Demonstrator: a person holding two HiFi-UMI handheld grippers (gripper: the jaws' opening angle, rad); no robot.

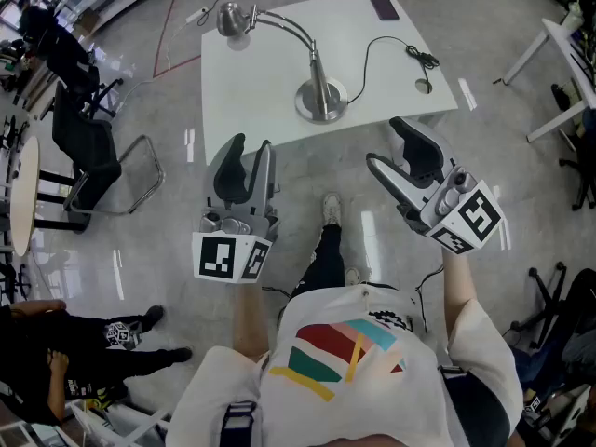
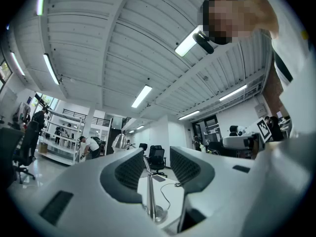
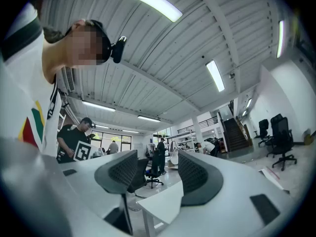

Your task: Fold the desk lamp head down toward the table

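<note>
- head view: the left gripper [image 1: 250,147] is held in the air short of the white table [image 1: 270,82], its jaws apart and nothing between them.
- the right gripper [image 1: 384,141] is level with it and well apart, jaws likewise spread and empty, its tips just short of the table's near edge.
- the desk lamp [image 1: 321,96] stands ahead of both grippers, between their lines of aim; neither touches it.
- its curved neck arches away to the lamp head [image 1: 231,19], which sits far ahead of the left gripper near the table's far corner.
- a phone [image 1: 384,7] lies far ahead of the right gripper, with a cable [image 1: 421,59] nearer to that gripper.
- the person's shoe [image 1: 331,208] shows on the floor between the two grippers.
- left gripper view: the left gripper [image 2: 157,152] is released, and the gap between its pads frames the desk lamp [image 2: 150,194] beyond the tips.
- the lamp head [image 2: 120,141] shows above the left-hand jaw; the phone [image 2: 159,178] and cable [image 2: 165,194] lie on the white table [image 2: 173,201] beyond the tips.
- right gripper view: the right gripper [image 3: 158,154] is released too, holding nothing; a corner of the white table [image 3: 163,206] lies below and past its tips, with an office chair [image 3: 154,169] far behind.
</note>
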